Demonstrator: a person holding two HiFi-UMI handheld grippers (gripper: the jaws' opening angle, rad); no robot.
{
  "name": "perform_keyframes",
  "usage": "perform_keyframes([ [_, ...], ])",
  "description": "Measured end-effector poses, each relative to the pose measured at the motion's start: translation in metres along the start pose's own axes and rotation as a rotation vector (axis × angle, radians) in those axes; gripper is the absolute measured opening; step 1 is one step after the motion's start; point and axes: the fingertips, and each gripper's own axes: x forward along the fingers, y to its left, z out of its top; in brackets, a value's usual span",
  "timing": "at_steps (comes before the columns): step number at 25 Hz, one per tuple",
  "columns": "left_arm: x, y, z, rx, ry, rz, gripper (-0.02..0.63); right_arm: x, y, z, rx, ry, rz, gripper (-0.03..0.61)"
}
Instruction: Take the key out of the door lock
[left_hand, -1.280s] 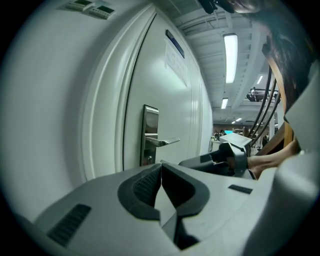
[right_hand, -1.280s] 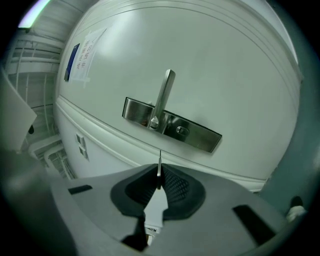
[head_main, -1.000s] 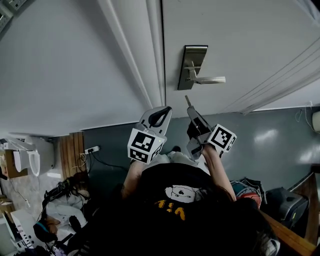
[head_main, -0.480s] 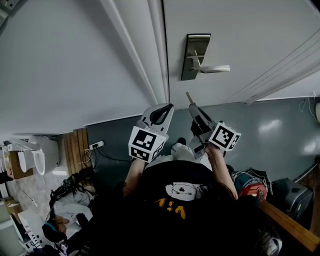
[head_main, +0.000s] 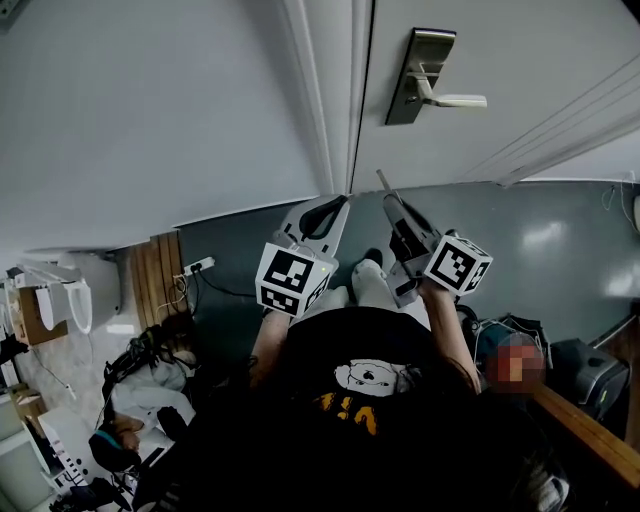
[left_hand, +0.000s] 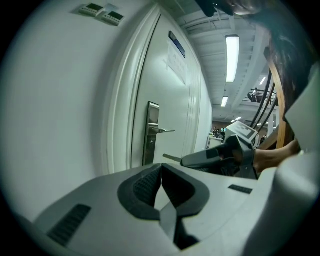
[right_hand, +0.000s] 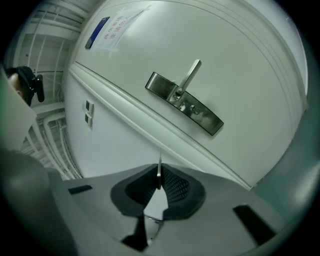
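Note:
The steel lock plate (head_main: 418, 75) with its lever handle (head_main: 455, 100) sits on the white door at the top of the head view. My right gripper (head_main: 392, 205) is shut on the key (head_main: 381, 180), whose thin blade sticks out past the fingertips, well clear of the lock. In the right gripper view the key (right_hand: 159, 170) stands edge-on between the pads, with the lock plate (right_hand: 184, 102) some way ahead. My left gripper (head_main: 325, 212) hangs beside it, shut and empty. The left gripper view shows the lock plate (left_hand: 151, 132) and the key (left_hand: 171, 158) from the side.
The door frame (head_main: 335, 100) and a white wall stand left of the door. On the grey floor lie a power strip (head_main: 196, 266), a bag (head_main: 575, 370) and cluttered gear (head_main: 130, 390) at lower left. A wooden edge (head_main: 590, 435) crosses the lower right.
Both grippers have drawn back from the door, the key still in the right one. In the head view the lock plate now sits higher and further right. The right gripper has rolled.

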Motion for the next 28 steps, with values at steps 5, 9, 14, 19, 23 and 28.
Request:
perform_keyframes([
  [5, -0.023, 0.002, -0.015, -0.022, -0.003, 0.001, 0.008, -0.004, 0.009, -0.027, -0.061, 0.035, -0.025, 0.021],
  [9, -0.04, 0.0, -0.022, -0.04, -0.013, 0.002, 0.008, -0.01, 0.018, -0.045, -0.07, 0.049, -0.03, 0.021],
  [14, -0.057, -0.004, -0.029, -0.04, -0.018, -0.001, 0.009, -0.016, 0.025, -0.059, -0.103, 0.061, -0.043, 0.021],
  [19, -0.064, -0.006, -0.032, -0.031, -0.023, -0.004, 0.009, -0.021, 0.029, -0.067, -0.119, 0.06, -0.04, 0.021],
  [23, -0.072, -0.012, -0.03, -0.013, -0.032, -0.016, 0.008, -0.025, 0.035, -0.073, -0.136, 0.058, -0.042, 0.021],
  [28, -0.079, -0.017, -0.029, 0.003, -0.039, -0.028, 0.008, -0.027, 0.039, -0.076, -0.146, 0.045, -0.039, 0.021],
])
